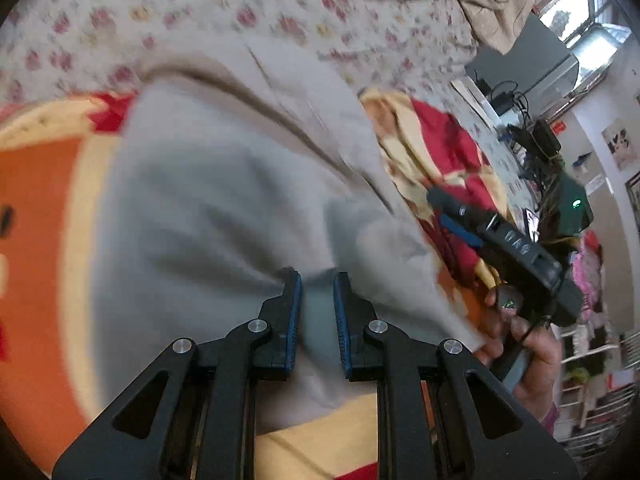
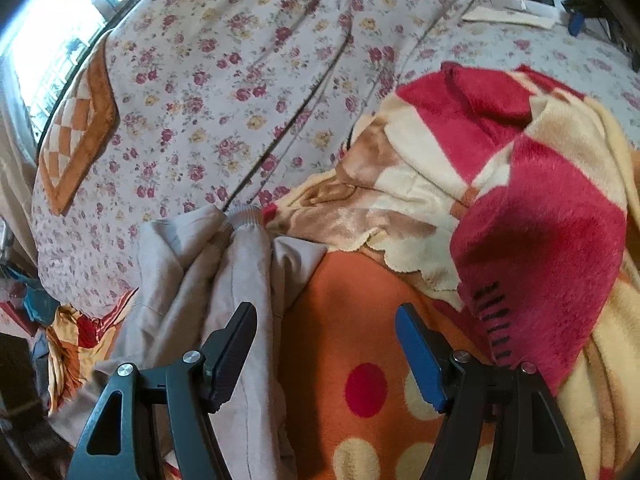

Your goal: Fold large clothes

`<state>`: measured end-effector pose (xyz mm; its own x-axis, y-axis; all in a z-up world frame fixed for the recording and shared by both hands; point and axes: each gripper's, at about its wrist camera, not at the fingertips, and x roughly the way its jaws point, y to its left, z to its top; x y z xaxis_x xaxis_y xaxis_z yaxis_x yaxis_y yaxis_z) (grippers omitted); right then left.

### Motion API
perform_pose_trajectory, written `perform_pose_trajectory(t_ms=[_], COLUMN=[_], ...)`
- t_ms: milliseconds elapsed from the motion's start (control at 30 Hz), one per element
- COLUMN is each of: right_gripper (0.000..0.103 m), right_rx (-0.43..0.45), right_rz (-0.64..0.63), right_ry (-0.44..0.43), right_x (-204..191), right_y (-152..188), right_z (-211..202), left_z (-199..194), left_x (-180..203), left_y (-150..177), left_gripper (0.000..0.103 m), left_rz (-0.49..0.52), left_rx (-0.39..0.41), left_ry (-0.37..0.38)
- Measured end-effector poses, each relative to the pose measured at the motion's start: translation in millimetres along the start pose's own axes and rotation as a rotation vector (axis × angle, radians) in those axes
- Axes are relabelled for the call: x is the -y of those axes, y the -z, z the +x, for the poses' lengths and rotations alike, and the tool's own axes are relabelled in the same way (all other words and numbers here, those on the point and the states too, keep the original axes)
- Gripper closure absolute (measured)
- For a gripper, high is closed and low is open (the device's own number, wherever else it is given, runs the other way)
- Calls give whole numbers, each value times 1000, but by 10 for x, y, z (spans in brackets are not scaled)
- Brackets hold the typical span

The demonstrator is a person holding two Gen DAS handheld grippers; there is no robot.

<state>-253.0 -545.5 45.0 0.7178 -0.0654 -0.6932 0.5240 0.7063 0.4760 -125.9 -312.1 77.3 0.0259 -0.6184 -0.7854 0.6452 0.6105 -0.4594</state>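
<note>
A large beige-grey garment (image 1: pixel 224 184) lies spread on an orange and cream blanket on the bed. My left gripper (image 1: pixel 317 280) is closed on a fold of this garment, with cloth bunched between its blue pads. In the right wrist view the same garment (image 2: pixel 224 272) lies crumpled at the lower left, a ribbed cuff (image 2: pixel 244 216) at its far end. My right gripper (image 2: pixel 326 316) is wide open and empty, just above the garment's edge and the orange blanket (image 2: pixel 352 312). It also shows in the left wrist view (image 1: pixel 500 236), held in a hand to the right.
A red, cream and tan fleece blanket (image 2: pixel 500 168) is heaped at the right. A floral bedsheet (image 2: pixel 224 80) covers the bed behind. An orange checked pillow (image 2: pixel 76 132) lies at the far left. A cluttered table (image 1: pixel 532 136) with cables stands beyond the bed.
</note>
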Motion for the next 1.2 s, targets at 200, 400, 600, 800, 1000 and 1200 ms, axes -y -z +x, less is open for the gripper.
perform_pose_trajectory(t_ms=[200, 400, 600, 800, 1000, 1200], right_gripper=[34, 34, 34, 34, 89, 92], right_rx=[40, -30, -132, -220, -165, -64], right_rz=[-35, -103, -196, -247, -215, -196], right_ry=[-119, -202, -216, -182, -206, -165], right_x=[-159, -516, -935, -1112, -1098, -865], right_y=[12, -60, -247, -329, -376, -378], right_z=[-165, -36, 411, 886, 1011, 683], left_z=[129, -379, -270, 91, 229, 313], left_x=[-3, 6, -475, -857, -841, -665], left_y=[143, 88, -413, -781, -947, -938], left_gripper=[89, 89, 89, 89, 89, 80], left_rz=[-19, 103, -11, -65, -78, -33], left_rx=[-6, 98, 130, 125, 116, 125], left_ry=[17, -90, -217, -289, -259, -169])
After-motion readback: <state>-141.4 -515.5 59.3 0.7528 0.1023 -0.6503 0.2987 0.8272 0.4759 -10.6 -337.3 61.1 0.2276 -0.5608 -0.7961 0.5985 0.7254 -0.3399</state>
